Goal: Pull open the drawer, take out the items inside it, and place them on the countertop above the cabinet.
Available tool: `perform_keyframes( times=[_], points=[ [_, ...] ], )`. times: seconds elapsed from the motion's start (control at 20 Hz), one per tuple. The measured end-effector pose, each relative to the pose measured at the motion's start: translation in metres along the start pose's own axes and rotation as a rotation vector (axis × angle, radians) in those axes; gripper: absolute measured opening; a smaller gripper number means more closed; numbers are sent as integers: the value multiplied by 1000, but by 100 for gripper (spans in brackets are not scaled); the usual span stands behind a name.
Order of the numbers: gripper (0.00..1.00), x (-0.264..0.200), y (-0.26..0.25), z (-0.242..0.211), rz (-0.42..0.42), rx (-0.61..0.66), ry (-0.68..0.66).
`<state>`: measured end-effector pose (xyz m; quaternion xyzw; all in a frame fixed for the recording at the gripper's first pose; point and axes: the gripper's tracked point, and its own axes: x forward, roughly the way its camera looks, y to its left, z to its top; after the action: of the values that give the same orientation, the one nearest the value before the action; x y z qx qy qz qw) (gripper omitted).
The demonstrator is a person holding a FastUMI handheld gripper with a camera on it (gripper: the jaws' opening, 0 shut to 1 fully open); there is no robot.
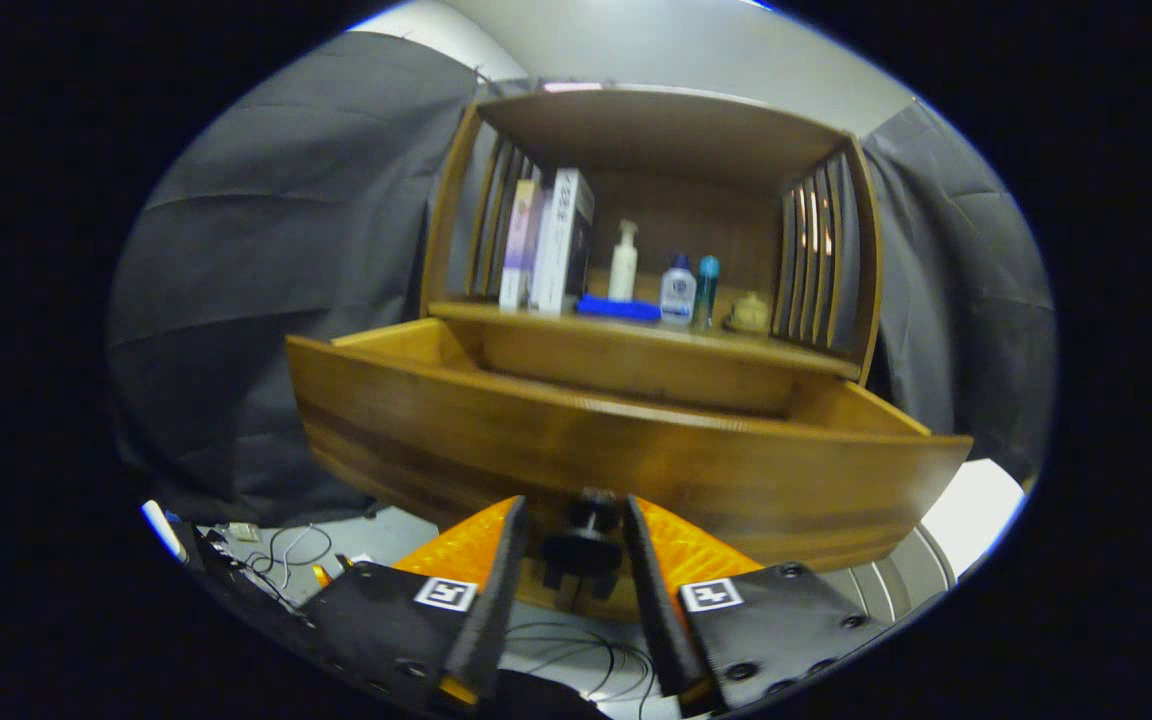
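The wooden cabinet's drawer [626,450] stands pulled well out toward me. Its tall front panel hides the drawer floor, so I cannot see any items inside. A small black knob [588,540] sits low on the middle of the drawer front. My gripper [576,530] is at that knob, with one finger on each side, closed in on it. The countertop [636,335] runs above and behind the open drawer, under the cabinet's upper shelf frame.
On the countertop stand two upright boxes [551,245], a white pump bottle [623,262], a clear bottle [677,290], a teal bottle [707,290], a flat blue item [618,308] and a small pale jar [749,313]. Loose cables [281,560] lie on the floor below left.
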<state>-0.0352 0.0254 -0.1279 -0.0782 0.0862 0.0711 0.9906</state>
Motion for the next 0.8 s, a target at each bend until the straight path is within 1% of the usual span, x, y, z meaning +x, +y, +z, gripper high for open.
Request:
perform_keyframes(
  times=[0.1, 0.25, 0.35, 0.45, 0.65, 0.7, 0.8],
  points=[
    [62, -9, 10, 31, 42, -9, -75],
    [77, -17, 11, 70, 73, -7, -148],
    [87, -19, 11, 87, 101, 2, -157],
    [98, -14, 11, 97, 142, 24, -128],
    [98, 3, 5, 110, 238, 99, -57],
    [98, 10, 3, 110, 255, 117, -32],
    [98, 23, -7, 113, 265, 132, 11]
  ],
)
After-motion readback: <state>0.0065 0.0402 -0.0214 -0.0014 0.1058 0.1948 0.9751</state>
